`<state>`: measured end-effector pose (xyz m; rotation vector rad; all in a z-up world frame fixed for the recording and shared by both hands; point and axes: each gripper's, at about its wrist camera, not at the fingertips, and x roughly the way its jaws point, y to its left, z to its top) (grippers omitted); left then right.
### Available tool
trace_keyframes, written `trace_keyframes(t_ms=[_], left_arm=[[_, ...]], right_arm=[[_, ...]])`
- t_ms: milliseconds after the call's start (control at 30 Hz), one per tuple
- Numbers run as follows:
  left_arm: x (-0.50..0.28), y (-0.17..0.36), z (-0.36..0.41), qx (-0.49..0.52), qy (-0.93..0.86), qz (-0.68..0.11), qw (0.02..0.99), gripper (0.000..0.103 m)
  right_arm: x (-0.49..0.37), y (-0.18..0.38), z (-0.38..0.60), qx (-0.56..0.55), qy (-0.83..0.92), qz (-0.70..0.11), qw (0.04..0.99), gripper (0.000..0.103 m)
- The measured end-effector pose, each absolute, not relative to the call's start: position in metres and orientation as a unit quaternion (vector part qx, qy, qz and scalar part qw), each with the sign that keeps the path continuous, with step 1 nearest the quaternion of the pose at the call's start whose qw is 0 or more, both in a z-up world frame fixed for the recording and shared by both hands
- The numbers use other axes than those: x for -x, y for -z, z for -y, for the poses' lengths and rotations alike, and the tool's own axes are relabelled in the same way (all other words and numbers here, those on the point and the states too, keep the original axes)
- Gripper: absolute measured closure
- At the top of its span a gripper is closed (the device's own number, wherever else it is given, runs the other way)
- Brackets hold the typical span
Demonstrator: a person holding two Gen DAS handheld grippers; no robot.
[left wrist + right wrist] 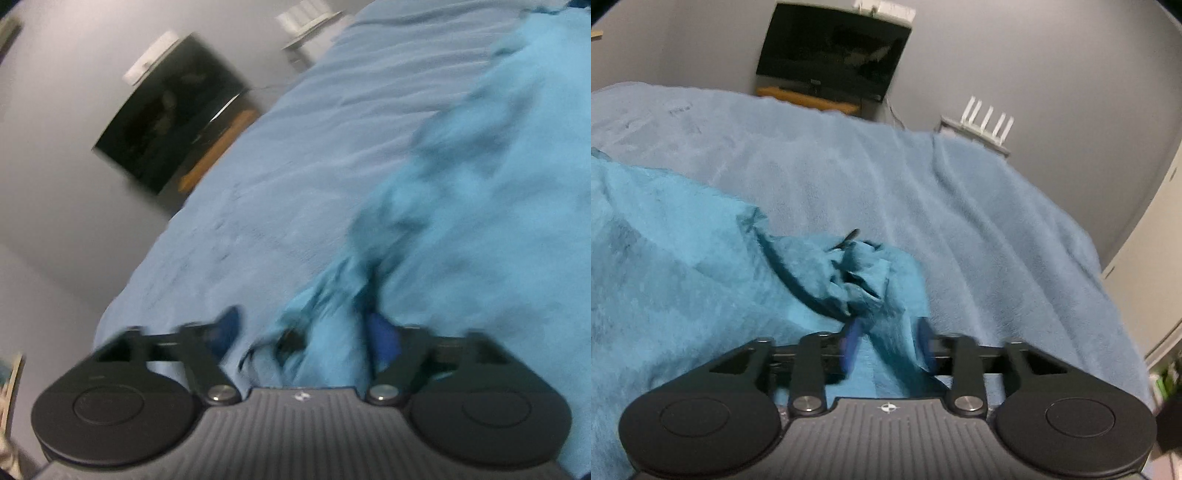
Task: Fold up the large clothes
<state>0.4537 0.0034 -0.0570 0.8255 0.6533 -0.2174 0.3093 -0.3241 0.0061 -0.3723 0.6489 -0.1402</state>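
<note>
Teal garment (683,258) lies crumpled on pale blue blanket (923,192) over the bed, fuzzy texture, deep creases, bunched edge with a dark cord. Left gripper (306,332) jaws wide apart, cloth fold between them, released. Right gripper (888,343) clenched on garment fold. No readable writing; frames blurred.

No words, brand names or numbers can be read in either view. The only sign is a small white cross-in-circle mark on the ribbed body of each hand-held gripper (305,334) (888,341); blur hides anything finer.
</note>
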Motion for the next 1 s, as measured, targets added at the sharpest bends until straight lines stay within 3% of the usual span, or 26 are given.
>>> trace_keyframes(t_ms=[67,267,400,500,600,833,1000], left_arm=[[-0.445,0.045,-0.022,-0.347,0.110,-0.317,0.876,0.017],[-0.383,-0.002,-0.063,-0.159,0.142,-0.272,0.938,0.017],[-0.328,-0.016,-0.043,-0.102,0.188,-0.249,0.944,0.017],[-0.313,0.000,-0.010,-0.081,0.209,-0.246,0.943,0.016],[-0.323,0.032,0.016,-0.079,0.178,-0.274,0.942,0.016],[-0.343,0.093,0.004,-0.068,0.112,-0.306,0.943,0.015],[-0.350,0.102,-0.010,-0.060,0.106,-0.312,0.942,0.015]], right_arm=[[-0.294,-0.018,0.329,0.177,0.071,-0.297,0.936,0.035],[-0.229,-0.066,0.330,0.090,0.054,-0.226,0.968,0.039],[-0.193,-0.078,0.297,0.041,0.008,-0.186,0.982,0.044],[-0.193,-0.068,0.259,-0.002,-0.042,-0.182,0.982,0.054],[-0.207,-0.046,0.214,0.038,-0.048,-0.186,0.981,0.059],[-0.247,0.017,0.183,0.079,-0.007,-0.253,0.964,0.060],[-0.258,0.037,0.188,0.070,-0.017,-0.261,0.963,0.060]])
